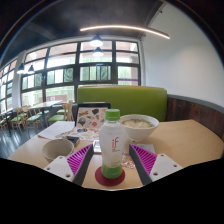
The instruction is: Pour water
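Note:
A clear bottle with a green cap, a white label with red letters and greenish liquid at its bottom stands upright on a round red coaster on the wooden table. My gripper is open. The bottle stands between the fingers with a gap at each side. The magenta pads flank its lower half. A wide cream bowl sits just beyond the bottle, to the right.
A small grey bowl sits left of the fingers. A white and orange box and papers lie behind it. A green bench back and large windows stand beyond the table.

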